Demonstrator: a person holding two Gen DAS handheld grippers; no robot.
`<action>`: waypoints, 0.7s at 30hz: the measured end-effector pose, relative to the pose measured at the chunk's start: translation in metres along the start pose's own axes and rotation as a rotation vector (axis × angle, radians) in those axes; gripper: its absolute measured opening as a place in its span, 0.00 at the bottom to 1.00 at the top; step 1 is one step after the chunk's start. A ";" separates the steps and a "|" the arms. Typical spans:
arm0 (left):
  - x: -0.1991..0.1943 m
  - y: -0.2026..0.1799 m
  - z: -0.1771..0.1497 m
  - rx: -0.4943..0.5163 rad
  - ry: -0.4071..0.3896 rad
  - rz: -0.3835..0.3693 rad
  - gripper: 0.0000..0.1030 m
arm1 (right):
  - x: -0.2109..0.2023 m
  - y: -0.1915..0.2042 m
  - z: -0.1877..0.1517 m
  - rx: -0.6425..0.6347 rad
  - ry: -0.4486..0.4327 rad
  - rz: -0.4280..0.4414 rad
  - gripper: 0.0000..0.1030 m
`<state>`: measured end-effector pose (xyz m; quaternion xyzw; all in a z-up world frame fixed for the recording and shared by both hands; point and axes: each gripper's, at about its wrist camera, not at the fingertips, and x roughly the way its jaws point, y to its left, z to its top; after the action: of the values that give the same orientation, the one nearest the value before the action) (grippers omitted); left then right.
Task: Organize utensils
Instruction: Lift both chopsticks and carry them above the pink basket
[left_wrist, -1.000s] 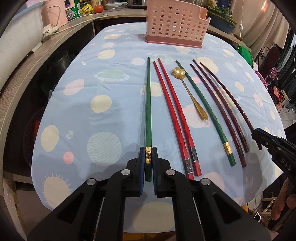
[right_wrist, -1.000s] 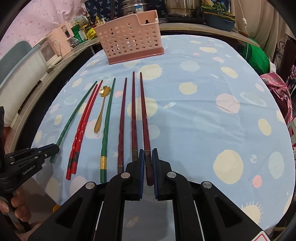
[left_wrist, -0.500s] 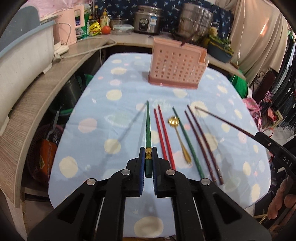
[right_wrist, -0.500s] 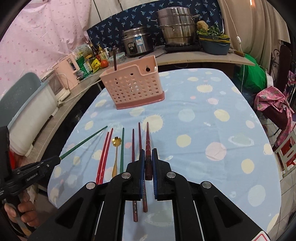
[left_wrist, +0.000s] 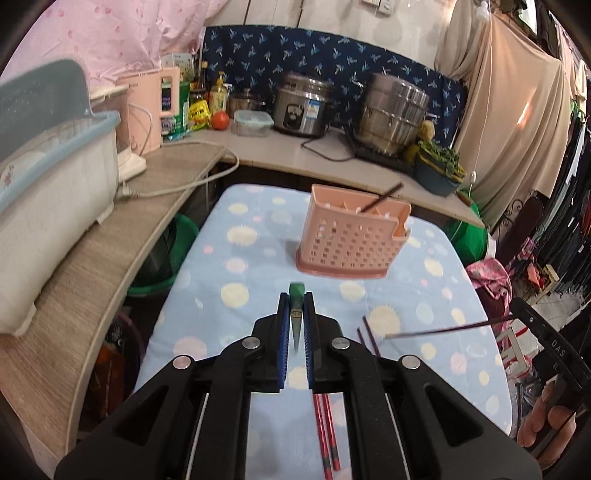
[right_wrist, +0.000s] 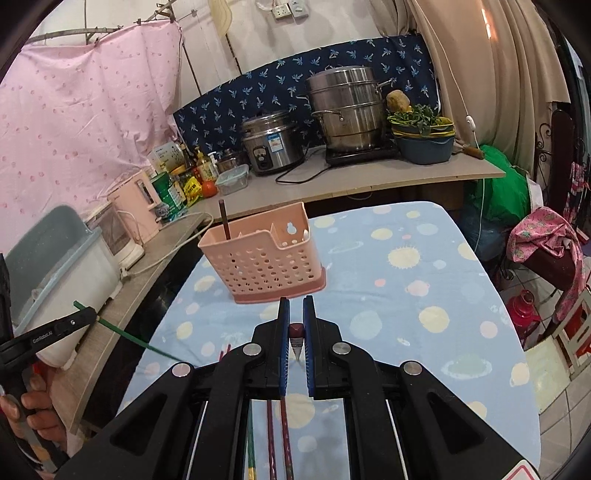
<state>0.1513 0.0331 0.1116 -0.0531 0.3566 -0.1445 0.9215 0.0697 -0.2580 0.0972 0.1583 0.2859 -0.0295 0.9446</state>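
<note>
Two tongs you hold clamped: left tongs on a green chopstick, right tongs on a dark red chopstick, above the counter before the pink basket.

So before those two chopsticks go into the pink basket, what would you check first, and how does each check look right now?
1. Left tongs shut on the green chopstick: ok.
2. Right tongs shut on the dark red chopstick: ok.
3. Both chopsticks lifted off the blue spotted tablecloth: ok.
4. Pink perforated plastic basket upright with its top open: ok.
5. Room in the basket: one dark stick already stands at its left end; the rest looks free, partly hidden: cannot tell.
6. Path to the basket clear of things on the cloth: ok.
</note>
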 end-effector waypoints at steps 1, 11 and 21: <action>0.000 0.000 0.007 0.001 -0.010 0.003 0.07 | 0.003 -0.001 0.006 0.004 -0.006 0.003 0.07; -0.010 -0.011 0.079 0.017 -0.138 -0.012 0.07 | 0.003 0.008 0.070 0.017 -0.121 0.037 0.07; -0.023 -0.040 0.164 0.030 -0.313 -0.037 0.07 | 0.008 0.027 0.164 0.041 -0.290 0.079 0.07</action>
<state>0.2358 0.0017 0.2558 -0.0677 0.2056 -0.1567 0.9636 0.1672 -0.2841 0.2295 0.1825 0.1391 -0.0208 0.9731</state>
